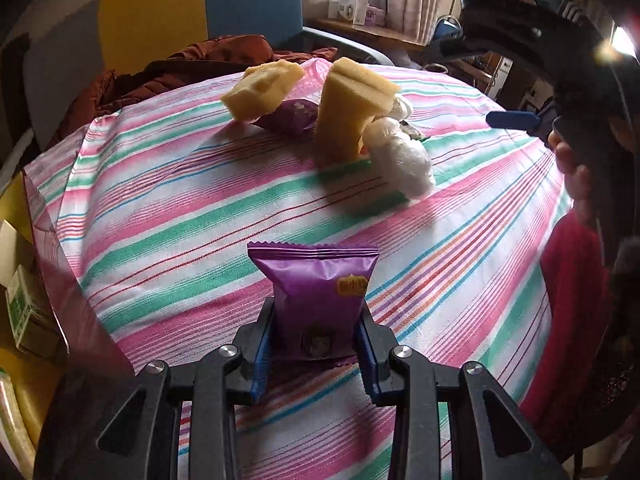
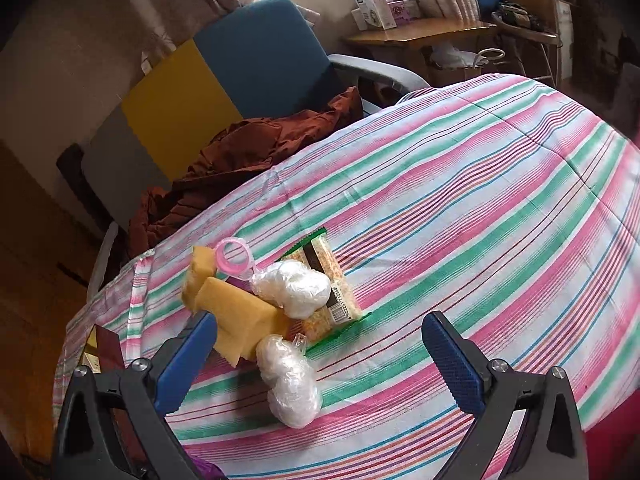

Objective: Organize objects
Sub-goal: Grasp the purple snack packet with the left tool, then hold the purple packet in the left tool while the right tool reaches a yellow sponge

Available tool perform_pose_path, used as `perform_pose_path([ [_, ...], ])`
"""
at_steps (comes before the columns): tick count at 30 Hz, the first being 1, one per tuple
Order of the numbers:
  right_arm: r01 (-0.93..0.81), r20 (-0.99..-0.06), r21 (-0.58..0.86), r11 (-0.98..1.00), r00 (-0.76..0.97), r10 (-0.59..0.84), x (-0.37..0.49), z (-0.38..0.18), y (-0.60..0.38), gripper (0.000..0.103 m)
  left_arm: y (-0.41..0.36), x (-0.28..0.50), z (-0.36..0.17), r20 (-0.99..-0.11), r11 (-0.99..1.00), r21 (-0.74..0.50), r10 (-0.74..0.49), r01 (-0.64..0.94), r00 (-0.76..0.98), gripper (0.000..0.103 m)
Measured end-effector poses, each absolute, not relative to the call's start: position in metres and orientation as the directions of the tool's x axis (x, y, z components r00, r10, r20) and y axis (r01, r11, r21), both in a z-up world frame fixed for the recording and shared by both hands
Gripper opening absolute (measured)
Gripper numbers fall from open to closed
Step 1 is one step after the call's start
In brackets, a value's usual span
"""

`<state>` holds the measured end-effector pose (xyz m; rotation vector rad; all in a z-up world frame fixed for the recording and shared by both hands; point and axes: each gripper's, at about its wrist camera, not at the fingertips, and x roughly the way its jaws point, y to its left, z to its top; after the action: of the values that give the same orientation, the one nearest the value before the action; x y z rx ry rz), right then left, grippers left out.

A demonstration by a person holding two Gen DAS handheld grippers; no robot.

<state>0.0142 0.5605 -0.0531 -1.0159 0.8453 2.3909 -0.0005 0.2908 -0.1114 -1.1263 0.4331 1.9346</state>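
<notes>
Left wrist view: the pink, green and white striped tablecloth [image 1: 168,216] fills most of what I see. On it, well ahead, lie 2 yellow foam sponge blocks [image 1: 352,112] touching 2 clear-wrapped white bundles [image 1: 400,160]. My left gripper [image 1: 316,344] clamps a purple foil snack packet [image 1: 320,300] upright above the cloth. My right gripper [image 2: 320,356] is spread wide, holding nothing, above that pile.

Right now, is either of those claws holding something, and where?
Left gripper pinches the purple snack packet by its lower sides. Right gripper is open, empty.
</notes>
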Motion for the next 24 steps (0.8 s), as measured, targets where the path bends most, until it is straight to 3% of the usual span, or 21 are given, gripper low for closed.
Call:
perform_pose_path([
  [5, -0.544, -0.750, 0.330, -0.772, -0.648, 0.136, 0.008, -0.052, 0.550, 0.103, 0.296, -0.003, -0.114, -0.827, -0.588, -0.122, 0.505, -0.799, -0.246, 0.036],
  [11, -0.438, -0.713, 0.395, -0.808, -0.700, 0.031, -0.006, -0.038, 0.536, 0.103, 0.300, -0.005, -0.116, -0.824, -0.584, -0.138, 0.516, -0.800, -0.234, 0.036],
  [19, -0.222, -0.693, 0.437, -0.872, -0.701, -0.168, -0.093, -0.009, 0.509, 0.103, 0.295, -0.009, -0.118, -0.812, -0.582, -0.181, 0.543, -0.793, -0.214, 0.036],
  [24, -0.211, -0.741, 0.407, -0.889, -0.645, -0.187, -0.153, -0.020, 0.500, 0.103, 0.293, -0.009, -0.117, -0.805, -0.579, -0.198, 0.556, -0.791, -0.206, 0.036],
])
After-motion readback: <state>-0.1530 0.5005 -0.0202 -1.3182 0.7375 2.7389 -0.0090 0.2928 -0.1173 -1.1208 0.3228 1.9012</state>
